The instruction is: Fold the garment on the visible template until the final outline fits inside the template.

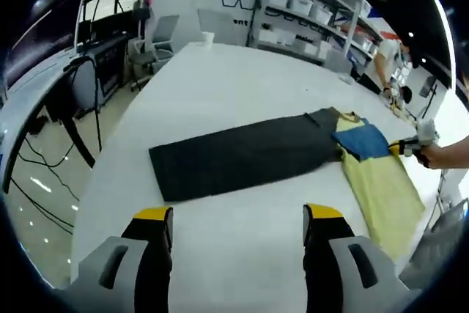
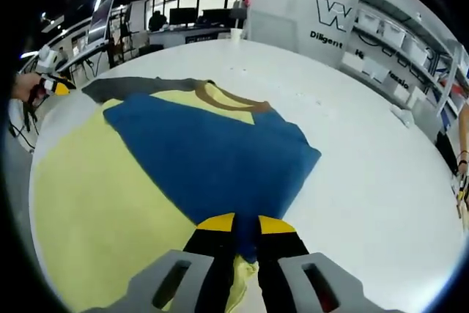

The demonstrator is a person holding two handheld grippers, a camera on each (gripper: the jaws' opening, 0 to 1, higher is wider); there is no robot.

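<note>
Garment (image 1: 293,153) lies flat on white table (image 1: 220,86) — dark, blue and yellow parts. Right gripper (image 2: 246,223) pinches blue sleeve (image 2: 220,159) edge; left gripper (image 1: 239,215) agape, empty, above table.

A large white table (image 1: 220,86) carries a long garment (image 1: 242,155), dark along most of its length, yellow with a blue folded-over part at one end (image 2: 212,155). A white cup (image 2: 236,34) stands near the far edge.

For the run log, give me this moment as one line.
right gripper: shut on garment | left gripper: open | table: garment partly folded
</note>
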